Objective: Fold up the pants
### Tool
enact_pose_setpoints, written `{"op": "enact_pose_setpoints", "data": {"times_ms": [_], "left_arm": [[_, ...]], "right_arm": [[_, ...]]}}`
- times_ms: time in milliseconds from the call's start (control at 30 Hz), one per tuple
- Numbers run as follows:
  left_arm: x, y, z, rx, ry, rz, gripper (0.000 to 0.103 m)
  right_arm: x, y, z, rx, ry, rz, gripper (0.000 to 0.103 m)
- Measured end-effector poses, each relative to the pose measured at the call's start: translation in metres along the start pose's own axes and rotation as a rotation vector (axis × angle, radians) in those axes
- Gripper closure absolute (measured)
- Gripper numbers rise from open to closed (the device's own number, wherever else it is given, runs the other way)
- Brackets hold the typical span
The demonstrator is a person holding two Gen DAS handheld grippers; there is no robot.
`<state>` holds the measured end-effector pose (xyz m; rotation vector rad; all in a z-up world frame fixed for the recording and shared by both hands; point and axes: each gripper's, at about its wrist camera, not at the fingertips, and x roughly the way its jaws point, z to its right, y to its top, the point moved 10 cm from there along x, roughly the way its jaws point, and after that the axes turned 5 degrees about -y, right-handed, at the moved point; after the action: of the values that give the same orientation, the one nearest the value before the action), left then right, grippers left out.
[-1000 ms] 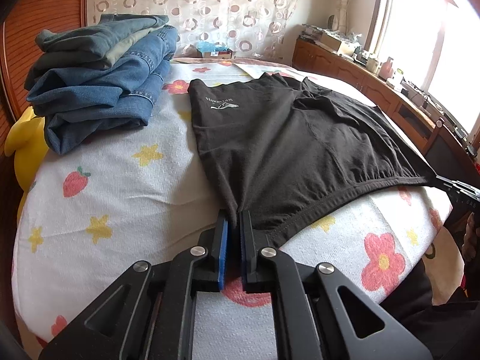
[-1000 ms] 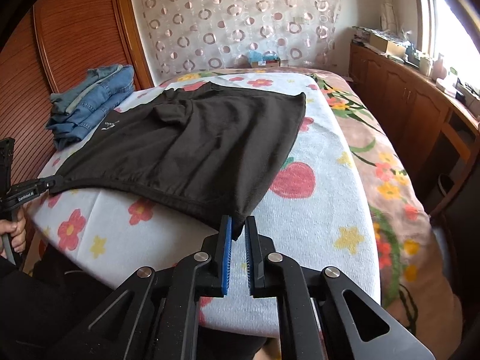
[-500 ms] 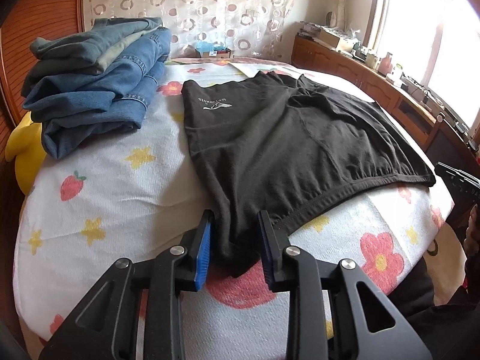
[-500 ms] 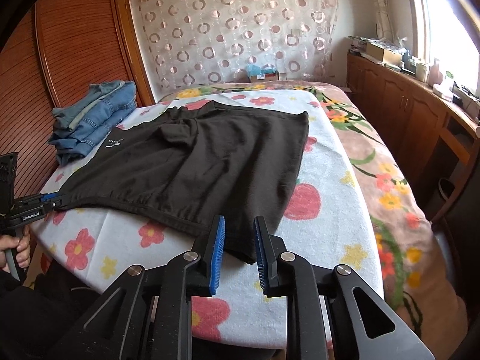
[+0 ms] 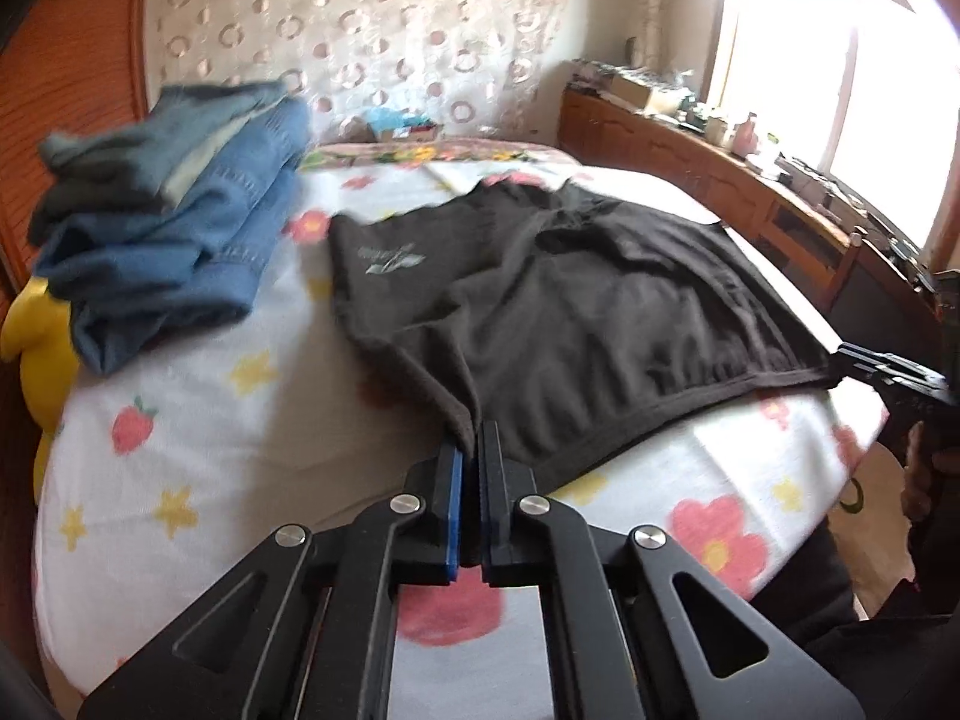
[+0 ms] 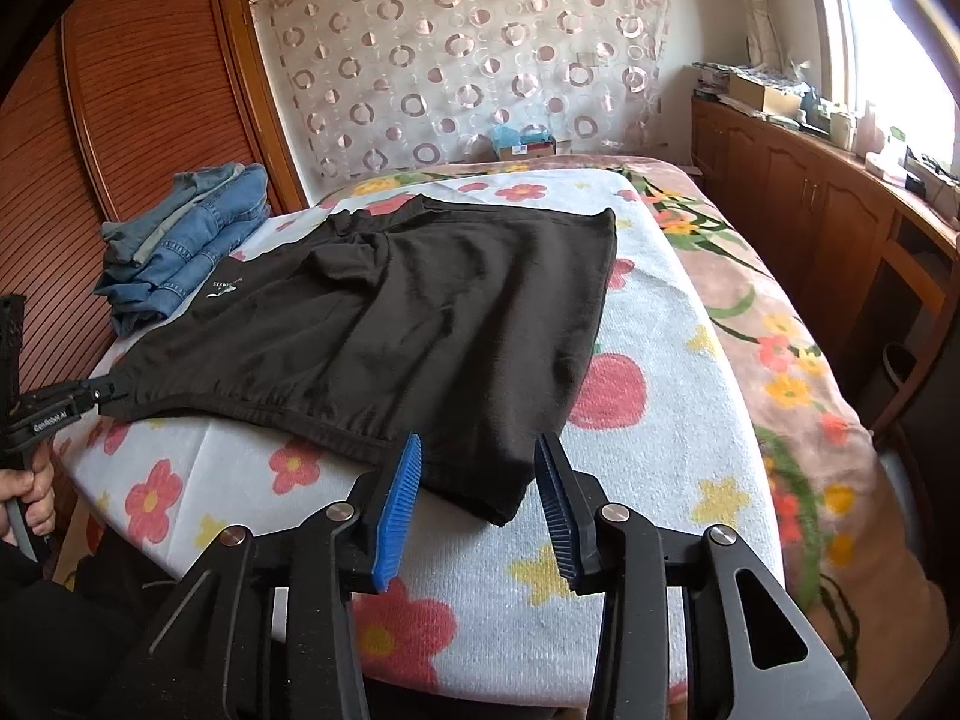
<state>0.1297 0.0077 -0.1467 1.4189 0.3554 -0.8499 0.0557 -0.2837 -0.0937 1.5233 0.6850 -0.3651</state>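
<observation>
Left gripper (image 5: 470, 450) re-closed on black pants (image 6: 384, 324) waistband corner since earlier, left view motion-blurred, right gripper (image 6: 477, 474) jaws opening, opposite corner lying untouched between.

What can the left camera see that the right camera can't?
Only the left camera shows a yellow toy beside the jeans, and the left gripper pinching the shorts' corner. Only the right camera shows the wooden wardrobe and the right gripper, jaws opening around the other corner. Both show shorts, jeans, the flowery blanket and the circle curtain.

Window (image 5: 840, 78) glare, fisheye-warped edges; left view blurred, perhaps motion.
</observation>
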Motion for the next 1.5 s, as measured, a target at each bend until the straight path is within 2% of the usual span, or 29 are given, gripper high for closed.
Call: {"op": "enact_pose_setpoints", "data": {"times_ms": [167, 500, 733, 933, 1267, 1433, 1467, 1500], "left_arm": [[0.001, 0.032, 0.039, 0.056, -0.061, 0.031, 0.098], [0.024, 0.074, 0.126, 0.217, -0.164, 0.015, 0.098], [0.039, 0.094, 0.175, 0.268, -0.22, -0.001, 0.098], [0.052, 0.111, 0.212, 0.271, -0.29, -0.032, 0.098], [0.059, 0.112, 0.265, 0.327, -0.349, -0.06, 0.098], [0.066, 0.105, 0.265, 0.337, -0.322, -0.077, 0.098], [0.067, 0.105, 0.263, 0.336, -0.313, -0.08, 0.096], [0.067, 0.104, 0.261, 0.336, -0.306, -0.08, 0.088]], "right_arm": [[-0.003, -0.001, 0.002, -0.001, 0.015, 0.011, 0.062], [-0.008, -0.003, 0.019, 0.041, 0.026, 0.041, 0.062], [-0.01, -0.004, 0.024, 0.05, 0.035, 0.058, 0.062], [-0.012, -0.007, 0.025, 0.055, 0.028, 0.067, 0.062], [-0.015, -0.01, 0.023, 0.08, 0.017, 0.08, 0.062], [-0.012, -0.012, 0.023, 0.085, 0.014, 0.073, 0.062], [-0.012, -0.012, 0.022, 0.085, 0.013, 0.073, 0.062], [-0.011, -0.012, 0.021, 0.085, 0.012, 0.073, 0.062]]}}
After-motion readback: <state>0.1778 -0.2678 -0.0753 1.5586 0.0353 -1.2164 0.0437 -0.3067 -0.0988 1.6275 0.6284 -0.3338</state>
